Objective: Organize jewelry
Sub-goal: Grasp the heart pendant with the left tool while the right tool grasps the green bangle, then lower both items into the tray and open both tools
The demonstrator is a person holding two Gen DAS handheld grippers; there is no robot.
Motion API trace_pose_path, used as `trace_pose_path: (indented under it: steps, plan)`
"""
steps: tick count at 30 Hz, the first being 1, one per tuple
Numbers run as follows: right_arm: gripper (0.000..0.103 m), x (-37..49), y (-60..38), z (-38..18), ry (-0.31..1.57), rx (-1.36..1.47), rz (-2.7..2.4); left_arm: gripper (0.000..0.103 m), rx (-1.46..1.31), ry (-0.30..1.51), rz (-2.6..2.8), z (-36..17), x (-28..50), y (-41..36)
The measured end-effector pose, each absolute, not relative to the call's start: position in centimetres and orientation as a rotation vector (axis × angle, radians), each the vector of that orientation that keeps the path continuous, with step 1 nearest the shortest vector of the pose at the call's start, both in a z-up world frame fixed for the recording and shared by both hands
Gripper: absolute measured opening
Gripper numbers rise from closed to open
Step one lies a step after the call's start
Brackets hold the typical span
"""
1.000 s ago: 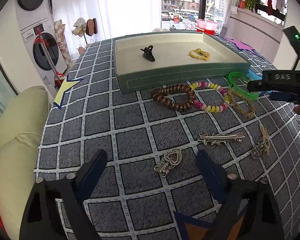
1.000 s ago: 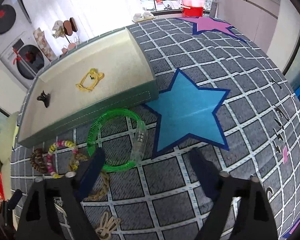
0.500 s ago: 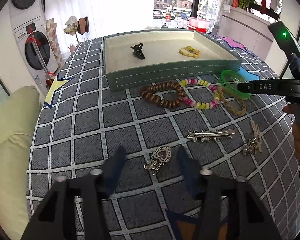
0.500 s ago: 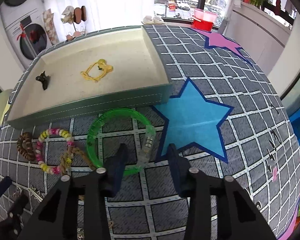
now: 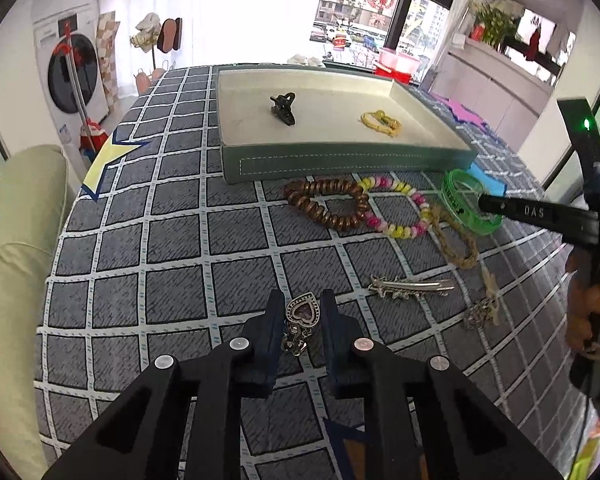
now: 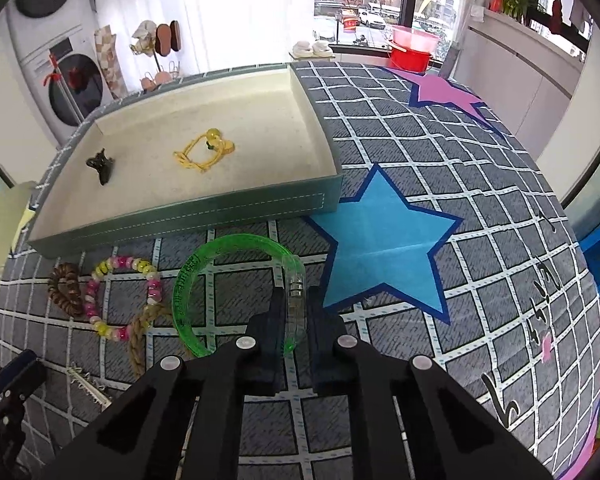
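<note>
Left wrist view: the left claw (image 5: 301, 312) has just been closing and is seen nearly shut around a heart pendant (image 5: 301, 313) lying on the table (image 5: 172, 248); whether the pads press it cannot be told. A brown bead bracelet (image 5: 327, 205), a pink-yellow bead bracelet (image 5: 396, 208) and a silver hair clip (image 5: 412, 286) lie beyond, before the green tray (image 5: 348, 162). Right wrist view: the right claw (image 6: 296, 312) has just been closing and is clamped on the clear clasp section of the green bangle (image 6: 204, 280), which lies on the table just in front of the tray (image 6: 204, 216). A black clip (image 6: 101, 165) and a yellow cord bracelet (image 6: 204, 152) lie in the tray.
</note>
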State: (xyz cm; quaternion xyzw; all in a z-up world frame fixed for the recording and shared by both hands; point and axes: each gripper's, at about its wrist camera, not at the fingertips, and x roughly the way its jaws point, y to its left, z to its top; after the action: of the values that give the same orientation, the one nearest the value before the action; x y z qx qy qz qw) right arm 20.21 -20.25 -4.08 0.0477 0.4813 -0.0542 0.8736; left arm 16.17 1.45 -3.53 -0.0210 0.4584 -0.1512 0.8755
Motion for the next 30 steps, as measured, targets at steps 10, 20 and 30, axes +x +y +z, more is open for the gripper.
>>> trace_pose_path:
  steps: [10, 20, 30]
  plan:
    - [0.011, 19.5, -20.0, -2.7, 0.983, 0.119, -0.061, 0.033, -0.087, 0.949, -0.332, -2.7, 17.0, 1.6]
    - [0.011, 19.7, -19.3, -1.1, 0.955, 0.109, -0.017, 0.033, -0.093, 0.925, -0.337, -1.4, 17.9, 1.5]
    - [0.011, 20.7, -18.6, 0.2, 0.926, 0.092, 0.009, 0.033, -0.08, 0.884, -0.341, 0.2, 19.5, 1.2]
